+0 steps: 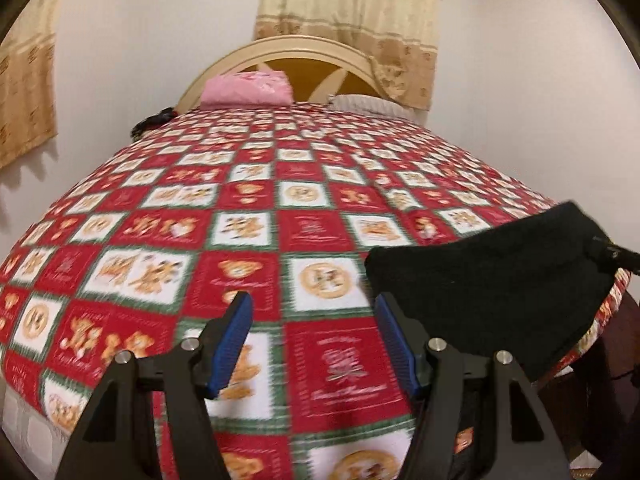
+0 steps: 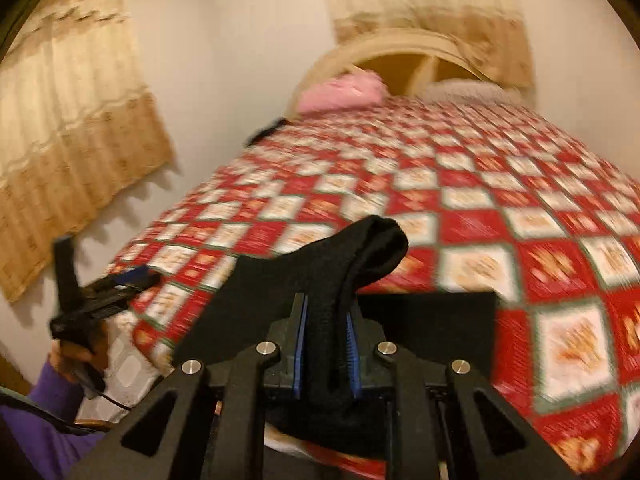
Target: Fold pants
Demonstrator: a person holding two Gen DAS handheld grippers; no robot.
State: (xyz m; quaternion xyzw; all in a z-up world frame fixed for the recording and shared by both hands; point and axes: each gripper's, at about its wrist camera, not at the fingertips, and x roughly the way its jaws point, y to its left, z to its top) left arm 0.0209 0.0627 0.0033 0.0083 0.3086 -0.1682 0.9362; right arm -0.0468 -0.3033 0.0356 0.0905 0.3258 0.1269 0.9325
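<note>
On the red patchwork bedspread (image 1: 240, 200), black pants (image 1: 492, 280) lie near cream walls (image 1: 160, 40).

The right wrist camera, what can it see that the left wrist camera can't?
Only the right wrist view shows the right gripper shut on a bunched fold of the black fabric pants, plus the person's purple sleeve and the hand holding the left gripper from outside.

Only the left wrist view shows the left gripper's blue pads standing apart with nothing between them.

Both show the red checked teddy-bear bedspread, the pink pillow, the cream arched headboard and the beige curtains.
</note>
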